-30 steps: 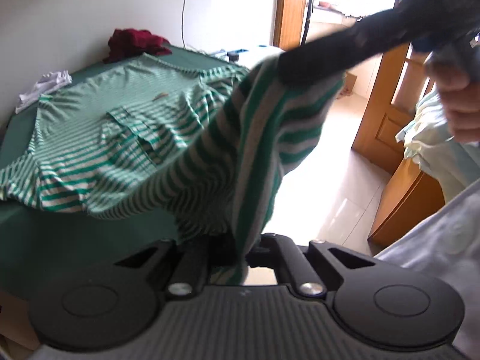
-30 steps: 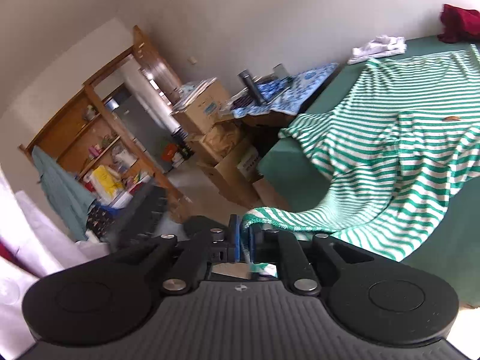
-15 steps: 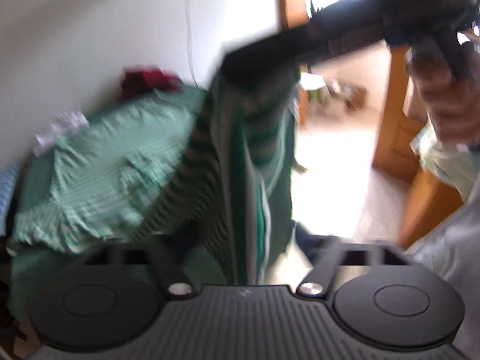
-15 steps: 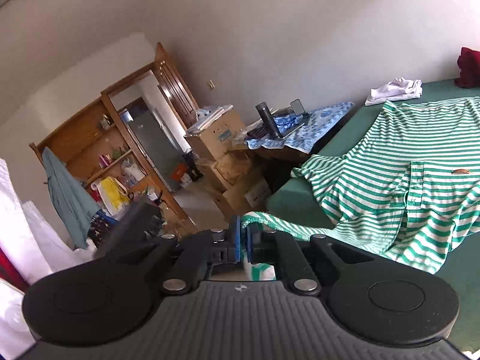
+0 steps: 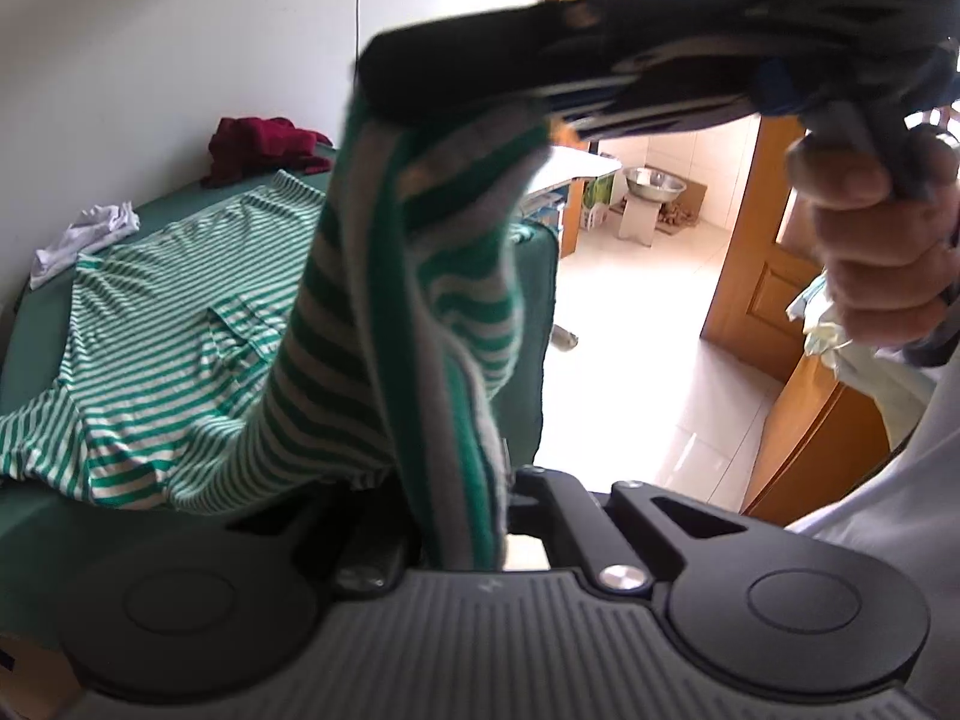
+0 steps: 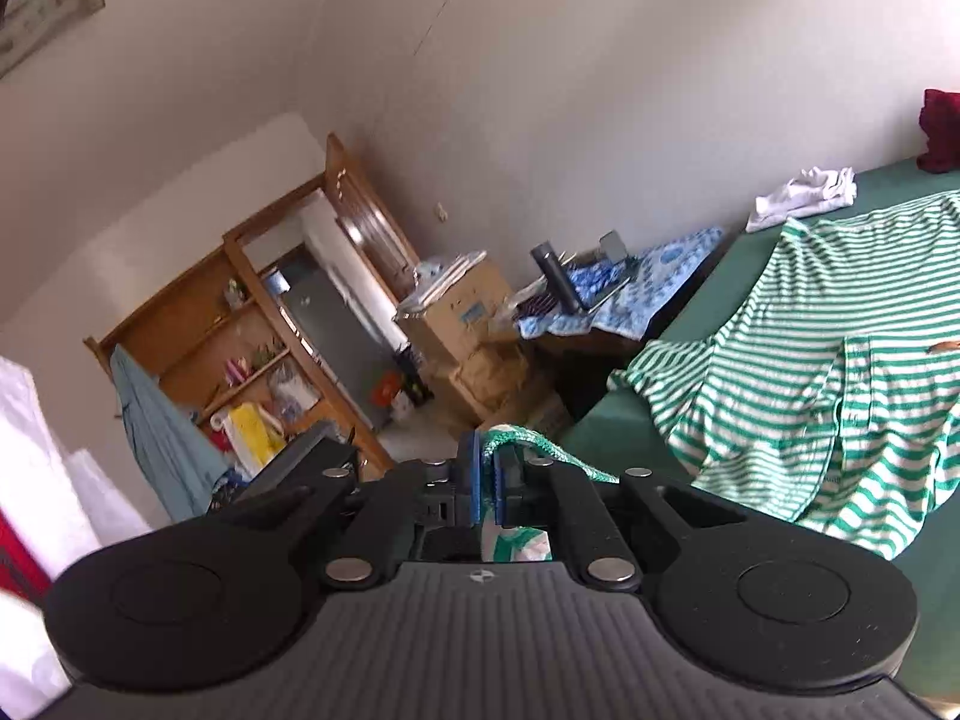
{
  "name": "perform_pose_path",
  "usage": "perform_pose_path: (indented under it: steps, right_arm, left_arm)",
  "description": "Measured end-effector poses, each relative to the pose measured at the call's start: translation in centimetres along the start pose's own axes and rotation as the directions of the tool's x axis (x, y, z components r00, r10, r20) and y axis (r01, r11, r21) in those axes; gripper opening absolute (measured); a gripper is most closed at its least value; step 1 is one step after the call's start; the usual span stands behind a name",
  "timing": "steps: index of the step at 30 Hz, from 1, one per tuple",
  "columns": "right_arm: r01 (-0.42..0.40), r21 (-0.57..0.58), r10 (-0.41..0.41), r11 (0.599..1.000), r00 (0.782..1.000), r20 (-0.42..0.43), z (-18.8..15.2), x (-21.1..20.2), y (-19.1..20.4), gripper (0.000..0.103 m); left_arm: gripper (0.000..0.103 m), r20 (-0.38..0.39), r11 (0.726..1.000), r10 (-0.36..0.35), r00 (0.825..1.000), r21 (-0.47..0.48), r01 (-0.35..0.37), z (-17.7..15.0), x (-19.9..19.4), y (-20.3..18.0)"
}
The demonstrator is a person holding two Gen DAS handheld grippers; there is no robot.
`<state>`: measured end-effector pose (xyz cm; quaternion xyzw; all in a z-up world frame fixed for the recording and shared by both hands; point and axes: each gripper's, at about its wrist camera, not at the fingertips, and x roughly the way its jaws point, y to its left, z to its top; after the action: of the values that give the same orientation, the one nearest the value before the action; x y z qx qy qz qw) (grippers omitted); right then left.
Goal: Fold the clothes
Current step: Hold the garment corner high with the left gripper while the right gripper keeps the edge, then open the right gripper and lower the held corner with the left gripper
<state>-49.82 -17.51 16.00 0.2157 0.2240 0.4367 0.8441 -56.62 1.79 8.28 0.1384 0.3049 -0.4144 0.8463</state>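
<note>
White walls and a wooden shelf unit (image 6: pixel 252 360) are framing a room where the left gripper (image 5: pixel 462 516) is clamping a bunched edge of the green-and-white striped knit shirt (image 5: pixel 180 360), jaws closed on it. Above, the right gripper (image 6: pixel 489 480) is pinching another part of the same hem between its blue pads (image 6: pixel 471 480), a hand (image 5: pixel 882 240) gripping its handle. Beyond, the shirt is lying spread over the green-covered bed (image 6: pixel 660 384), trailing off its near edge. Farther back, a white cloth (image 6: pixel 804 189) and a dark red garment (image 5: pixel 258 147) are sitting by the wall
</note>
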Motion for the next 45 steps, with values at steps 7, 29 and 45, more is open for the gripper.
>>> perform_pose_path:
  steps: [7, 29, 45]
  right_arm:
    - [0.056, -0.006, -0.056, 0.998, 0.998, 0.022, 1.3, 0.4, -1.1, 0.005]
    - [0.151, -0.124, -0.134, 0.981, 0.982, 0.13, 18.3, 9.1, -13.9, 0.006]
    - [0.13, -0.071, -0.127, 0.989, 0.991, 0.046, 27.7, 21.7, -26.0, 0.006]
  left_arm:
    - [0.0, 0.04, 0.999, -0.019, 0.999, -0.027, 0.021, 1.0, -0.7, 0.9]
    - [0.0, 0.243, 0.993, -0.088, 0.966, -0.058, 0.105, 16.6, 5.5, 20.5]
    - [0.0, 0.295, 0.858, -0.263, 0.918, -0.364, 0.363, 22.5, 16.5, 36.1]
